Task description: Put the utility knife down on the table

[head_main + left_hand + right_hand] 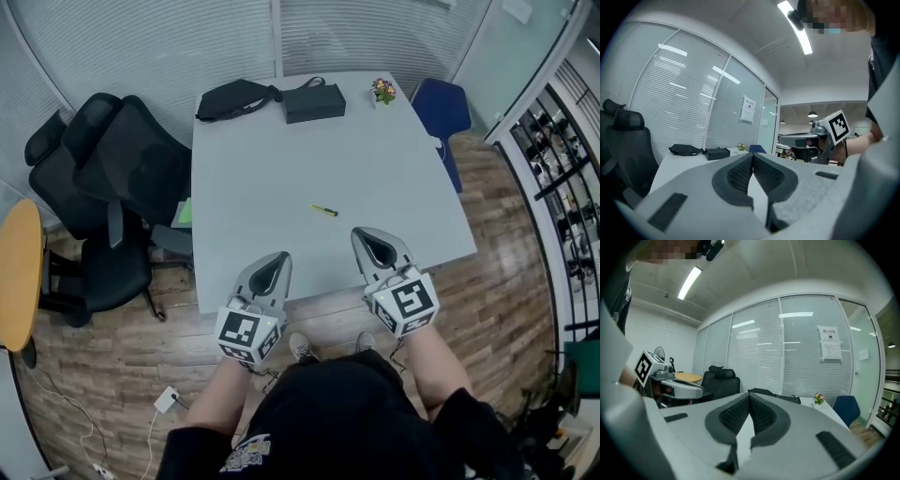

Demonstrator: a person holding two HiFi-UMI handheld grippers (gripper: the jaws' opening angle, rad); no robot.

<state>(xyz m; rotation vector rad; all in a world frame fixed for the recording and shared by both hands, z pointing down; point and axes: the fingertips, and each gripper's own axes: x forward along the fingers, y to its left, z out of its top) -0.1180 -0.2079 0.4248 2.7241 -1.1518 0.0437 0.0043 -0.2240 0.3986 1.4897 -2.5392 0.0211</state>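
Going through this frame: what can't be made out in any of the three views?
- Small yellow utility knife on the pale grey table: too small in the head view to tell if its blade is out; the shut left tongs and right tongs block it in their own views.
- White paper notice on the glass wall: print too small, right gripper view.
- Round wooden table: cut off by the head view's left edge.

Left gripper (752,157), jaws closed tip to tip, nothing between them. Beyond them lies a pale table (670,165) with a black bag (685,149), black box (717,153) and small flowers (740,147) at its far end. Black office chair (627,150) at left, right gripper (782,139) held level at right.
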